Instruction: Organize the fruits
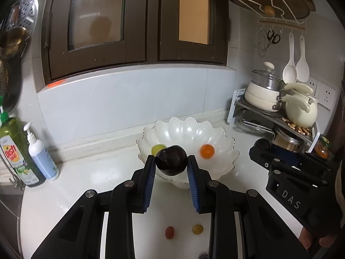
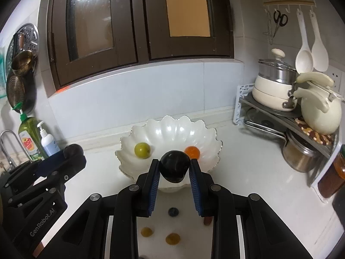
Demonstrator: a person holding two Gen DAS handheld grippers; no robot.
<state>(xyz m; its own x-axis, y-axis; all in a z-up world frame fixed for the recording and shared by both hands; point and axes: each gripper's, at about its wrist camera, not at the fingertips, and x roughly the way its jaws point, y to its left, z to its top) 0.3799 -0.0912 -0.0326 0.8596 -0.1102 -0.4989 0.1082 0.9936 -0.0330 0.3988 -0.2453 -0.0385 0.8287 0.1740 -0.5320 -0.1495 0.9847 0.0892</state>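
On the white counter [image 1: 86, 179] a scalloped white bowl [image 1: 224, 138] is sitting in front of me, under the dark window frame [image 1: 151, 21]. Inside it a green fruit [image 2: 142, 149] is lying on the left and an orange fruit [image 2: 192, 152] on the right, well apart. A green dish soap bottle [image 1: 15, 151] and a white pump bottle [image 1: 41, 157] are standing at the left, and a metal rack [image 2: 301, 118] with cream pots [image 2: 273, 92] is filling the right corner. Nothing is standing between my tongs and the bowl.

My left gripper [image 1: 171, 161] is clamping a dark plum [image 1: 171, 160] between its blue pads, above the near rim of the bowl. My right gripper [image 2: 174, 166] is clamping another dark plum [image 2: 174, 166] the same way, also over the near rim.

The left view is showing a small red fruit [image 1: 169, 232] and a small yellow fruit [image 1: 197, 229] on the counter below me. The right view is showing instead a blueberry [image 2: 173, 212] and two amber fruits [image 2: 147, 231] there, and also a curved tap [image 2: 6, 142] at the far left
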